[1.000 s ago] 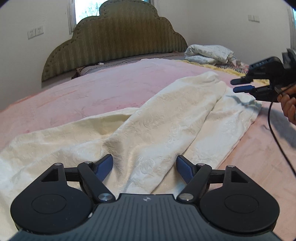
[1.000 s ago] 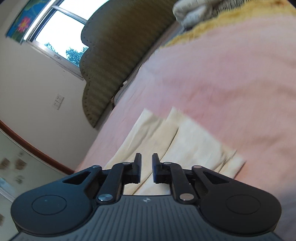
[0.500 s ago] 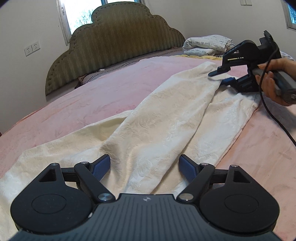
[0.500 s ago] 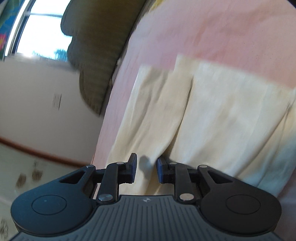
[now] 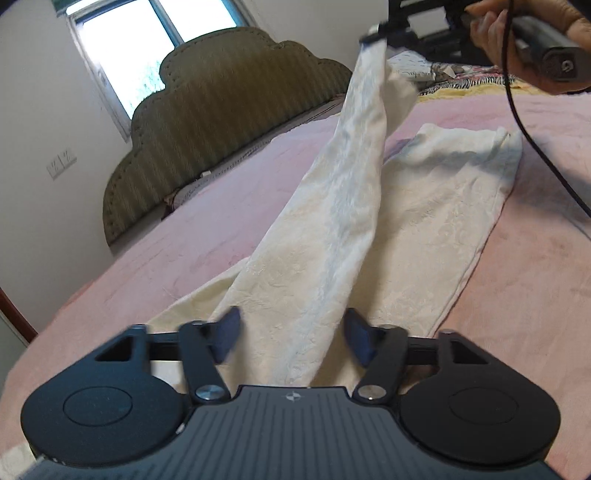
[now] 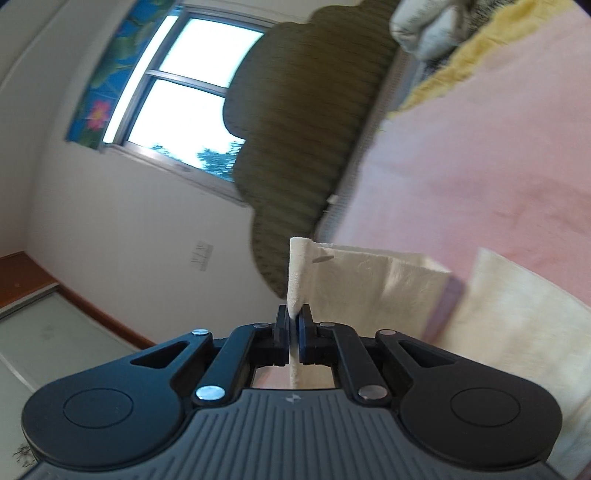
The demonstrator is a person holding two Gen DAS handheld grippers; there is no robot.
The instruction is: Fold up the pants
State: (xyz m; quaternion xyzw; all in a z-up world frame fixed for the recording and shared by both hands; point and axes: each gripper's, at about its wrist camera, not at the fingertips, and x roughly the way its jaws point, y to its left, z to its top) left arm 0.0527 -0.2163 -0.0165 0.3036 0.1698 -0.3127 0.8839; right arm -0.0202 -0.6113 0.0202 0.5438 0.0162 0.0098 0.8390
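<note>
While your right gripper (image 6: 294, 325) is clamped on the hem of one leg of the pants (image 5: 369, 229) and holds it up off the bed (image 5: 535, 258), you are at the start of the first fold — one leg lifted, the other leg lying flat on the pink cover. Seen from the left wrist, the raised leg runs as a taut, twisted band from that hem down to your left gripper (image 5: 291, 332). Its jaws have just been closing and now stand part-way apart with the upper leg between them; the pads are blurred and do not seem to press the cloth yet, so count nothing as held there.

Next, by my reading, you need the left side to pinch the cloth near the waist, then both hands to carry the lifted leg across onto the flat one, edges matched. Untwist the band first, or the fold will lie crooked.

Around you: the green headboard (image 5: 221, 122) and the window (image 6: 192, 74) behind it, a heap of bedding (image 6: 428, 26) at the far corner — well apart from the pants. The black cable (image 5: 535, 147) hanging from your right hand (image 5: 517, 33) crosses over the flat leg's end and could snag.
</note>
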